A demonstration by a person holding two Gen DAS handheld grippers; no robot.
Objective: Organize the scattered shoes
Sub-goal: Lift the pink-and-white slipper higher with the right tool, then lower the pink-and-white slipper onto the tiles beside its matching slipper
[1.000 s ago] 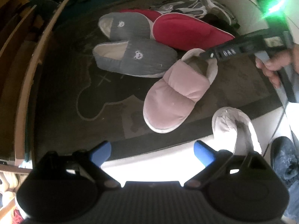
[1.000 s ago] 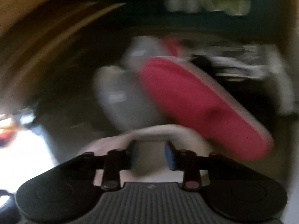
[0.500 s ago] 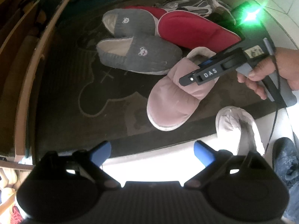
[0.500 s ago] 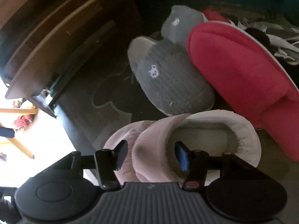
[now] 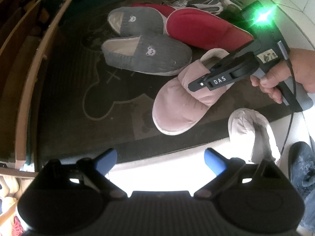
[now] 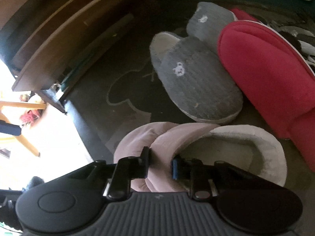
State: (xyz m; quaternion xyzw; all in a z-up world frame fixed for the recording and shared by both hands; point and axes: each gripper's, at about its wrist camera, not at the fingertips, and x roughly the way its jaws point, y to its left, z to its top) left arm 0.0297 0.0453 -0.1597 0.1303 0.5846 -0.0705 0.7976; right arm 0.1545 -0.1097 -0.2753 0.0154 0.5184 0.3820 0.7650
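On the dark brown rug with a pale bear outline (image 5: pixel 94 90), the right tongs (image 6: pixel 160 164) are closing on the quilted upper of the pink padded slipper with a white fleece lining (image 5: pixel 181 102), its fabric pinched between the pads. A hand (image 5: pixel 275 78) holds them. The left tongs (image 5: pixel 159 161) hang open over the rug's edge, holding nothing. Beyond the pink slipper lie two grey knitted slippers with bear emblems (image 5: pixel 149 57) and a red slipper (image 5: pixel 204 29); its pink mate (image 5: pixel 252 129) lies near the rug's edge.
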